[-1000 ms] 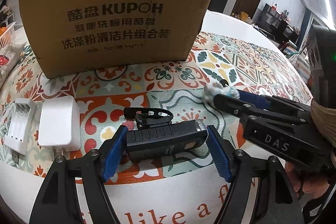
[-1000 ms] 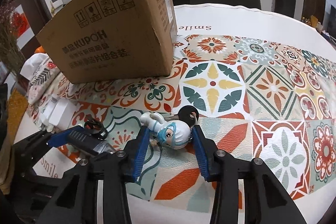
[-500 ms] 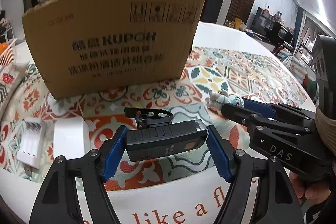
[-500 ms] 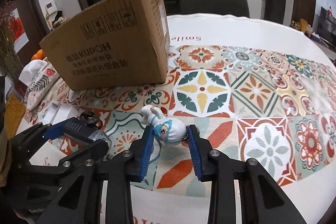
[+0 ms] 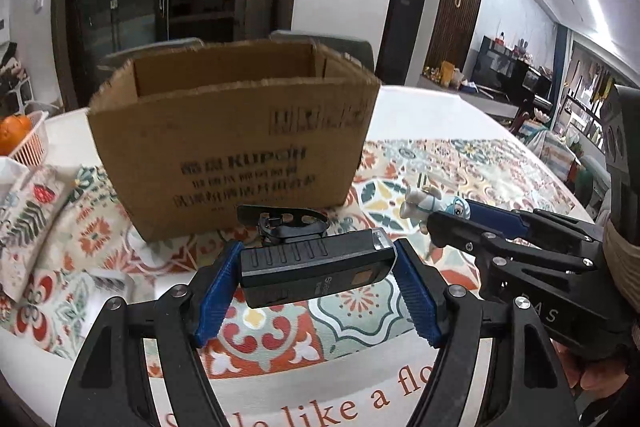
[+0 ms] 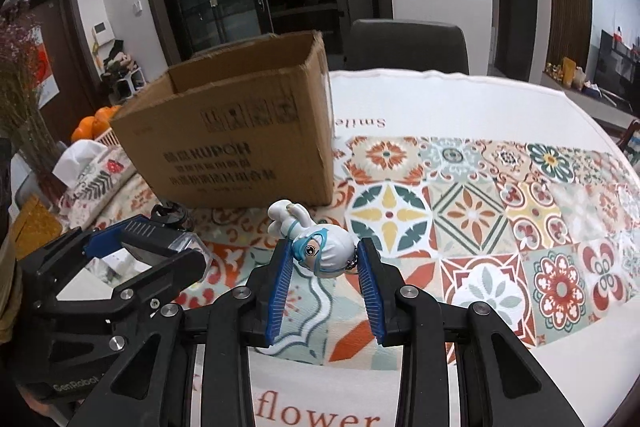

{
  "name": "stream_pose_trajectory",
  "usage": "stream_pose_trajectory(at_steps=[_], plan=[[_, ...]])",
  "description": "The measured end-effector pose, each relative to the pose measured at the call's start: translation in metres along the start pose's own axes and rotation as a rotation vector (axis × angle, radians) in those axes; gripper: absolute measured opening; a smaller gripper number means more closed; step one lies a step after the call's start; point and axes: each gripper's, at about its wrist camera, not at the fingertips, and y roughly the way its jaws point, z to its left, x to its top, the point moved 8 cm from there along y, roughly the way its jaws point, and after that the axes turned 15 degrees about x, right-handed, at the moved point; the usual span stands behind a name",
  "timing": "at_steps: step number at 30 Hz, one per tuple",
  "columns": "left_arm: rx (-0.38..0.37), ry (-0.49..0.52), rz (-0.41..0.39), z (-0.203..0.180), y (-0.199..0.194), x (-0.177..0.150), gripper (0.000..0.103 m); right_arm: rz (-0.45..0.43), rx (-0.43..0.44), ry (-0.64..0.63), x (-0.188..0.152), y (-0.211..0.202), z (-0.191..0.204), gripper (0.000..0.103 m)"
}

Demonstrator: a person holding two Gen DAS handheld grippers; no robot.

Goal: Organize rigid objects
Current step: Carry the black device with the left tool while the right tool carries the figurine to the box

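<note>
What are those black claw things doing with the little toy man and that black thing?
A person is tidying up with a gripper in each hand. The left gripper is pinching a black flashlight between its blue fingers. The right gripper is pinching a little white toy figure. Both things are held up off the patterned tablecloth. Just behind them sits an open cardboard box, probably where they'll go.

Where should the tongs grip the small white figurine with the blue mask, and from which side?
Across its round head, as the right tongs do now: the small white figurine with the blue mask lies sideways, its narrow body pointing toward the brown cardboard box. Coming from the head end lets the blue pads bear on the widest, firmest part.
</note>
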Motion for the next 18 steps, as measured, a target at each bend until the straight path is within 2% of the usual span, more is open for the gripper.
stream_pose_trajectory(at_steps=[11, 18], plan=[[0.028, -0.014, -0.082, 0.028, -0.030, 0.032, 0.074, -0.072, 0.010, -0.034, 0.031, -0.018, 0.033, 0.034], [0.041, -0.033, -0.101, 0.046, -0.038, 0.049, 0.074, -0.112, 0.020, -0.059, 0.054, -0.024, 0.054, 0.034]])
